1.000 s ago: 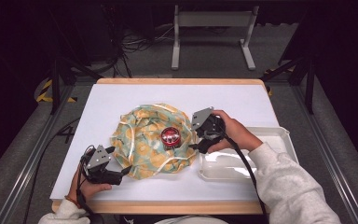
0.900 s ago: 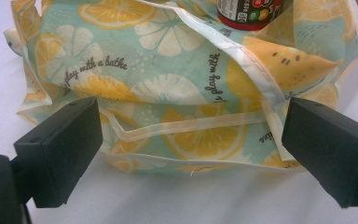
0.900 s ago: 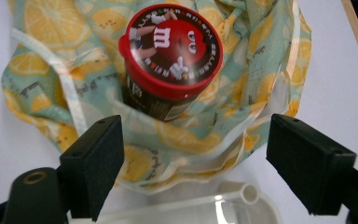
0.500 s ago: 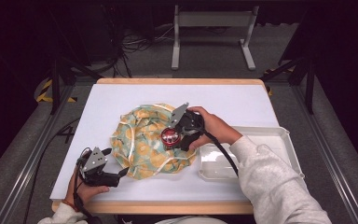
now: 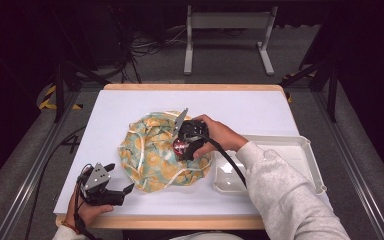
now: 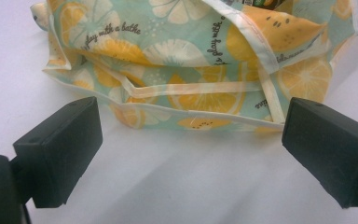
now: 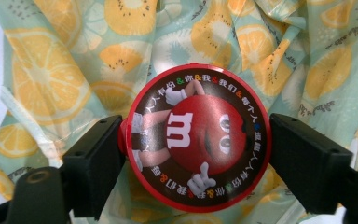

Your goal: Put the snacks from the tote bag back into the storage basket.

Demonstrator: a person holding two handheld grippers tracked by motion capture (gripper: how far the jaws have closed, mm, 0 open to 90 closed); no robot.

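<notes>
A white-topped table (image 5: 260,107) bears a citrus-print cloth (image 5: 150,155); a white tray (image 5: 300,145) lies beside.

Bare white table (image 5: 130,107) lies open from nine through twelve o'clock of the crumpled citrus-print bag (image 5: 150,155). At three o'clock the white tray (image 5: 310,150) blocks the way, just beside the bag. The front strip at six o'clock is narrow.
</notes>
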